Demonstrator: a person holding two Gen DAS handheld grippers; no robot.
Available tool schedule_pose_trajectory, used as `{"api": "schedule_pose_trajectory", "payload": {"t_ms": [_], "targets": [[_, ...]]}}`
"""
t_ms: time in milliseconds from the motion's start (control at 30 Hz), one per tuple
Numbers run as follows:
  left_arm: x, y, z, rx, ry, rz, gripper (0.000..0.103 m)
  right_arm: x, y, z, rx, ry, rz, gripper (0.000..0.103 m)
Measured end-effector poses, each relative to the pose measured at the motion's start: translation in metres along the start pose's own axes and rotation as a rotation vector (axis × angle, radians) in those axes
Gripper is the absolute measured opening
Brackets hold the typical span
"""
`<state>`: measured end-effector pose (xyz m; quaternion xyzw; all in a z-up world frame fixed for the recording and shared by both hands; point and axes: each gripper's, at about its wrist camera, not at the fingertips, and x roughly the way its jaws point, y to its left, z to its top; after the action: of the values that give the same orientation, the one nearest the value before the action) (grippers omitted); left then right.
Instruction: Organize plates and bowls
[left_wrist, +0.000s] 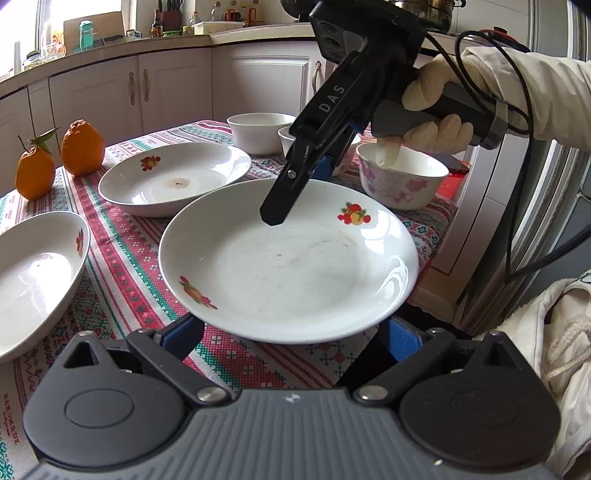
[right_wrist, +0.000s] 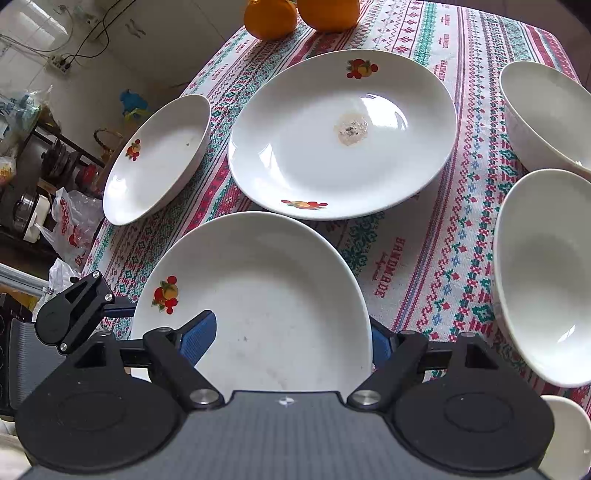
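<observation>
- Plate (left_wrist: 288, 266), left wrist view: white, fruit decals, shallow. It sits near the worktop (left_wrist: 122, 258) edge, its near rim overhanging between the left gripper (left_wrist: 291, 332) blue pads. Jaws apart, either side of the rim; contact cannot be told.
- Same view: right gripper (left_wrist: 275, 218) reaches in over the far rim. Its jaws look clamped on that rim, one finger above, the other hidden below.
- Handling judgement: glazed ceramic, stiff, slick, breakable, moderately heavy. Take it at the rim, opposite sides.
- Right wrist view: same plate (right_wrist: 258, 302) fills the foreground, with the right gripper (right_wrist: 291, 339) pad lying on its inner face and the second pad behind the rim.
- Stained plate (right_wrist: 343, 136) beyond is a likely stacking base; a third plate (right_wrist: 159, 158) lies left.
- Bowls (right_wrist: 546, 273) cut off at the frame edge; undersides hidden.
</observation>
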<state>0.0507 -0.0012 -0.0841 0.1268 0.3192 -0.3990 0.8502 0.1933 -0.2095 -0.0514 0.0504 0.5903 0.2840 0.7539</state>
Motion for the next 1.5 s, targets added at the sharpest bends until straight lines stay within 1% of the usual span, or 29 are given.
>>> {"api": "schedule_pose_trajectory", "payload": {"t_ms": [400, 633, 800, 1100, 1267, 1500], "targets": [[-0.001, 0.001, 0.0, 0.011, -0.001, 0.007, 0.099, 0.002, 0.007, -0.002, -0.039, -0.016, -0.025, 0.087], [-0.003, 0.001, -0.001, 0.023, 0.003, 0.01, 0.095, 0.001, 0.008, -0.003, -0.042, -0.022, -0.028, 0.087], [-0.004, 0.002, -0.002, 0.018, 0.002, 0.014, 0.094, -0.003, 0.01, -0.003, -0.045, -0.04, -0.024, 0.087], [-0.018, 0.003, -0.001, 0.005, -0.007, 0.028, 0.094, -0.007, 0.025, -0.001, -0.073, -0.058, -0.025, 0.088], [-0.031, 0.009, -0.002, -0.005, -0.014, 0.055, 0.094, -0.006, 0.042, 0.009, -0.107, -0.068, -0.016, 0.088], [-0.053, 0.029, -0.003, -0.046, -0.02, 0.119, 0.094, 0.006, 0.07, 0.037, -0.169, -0.076, 0.018, 0.088]]}}
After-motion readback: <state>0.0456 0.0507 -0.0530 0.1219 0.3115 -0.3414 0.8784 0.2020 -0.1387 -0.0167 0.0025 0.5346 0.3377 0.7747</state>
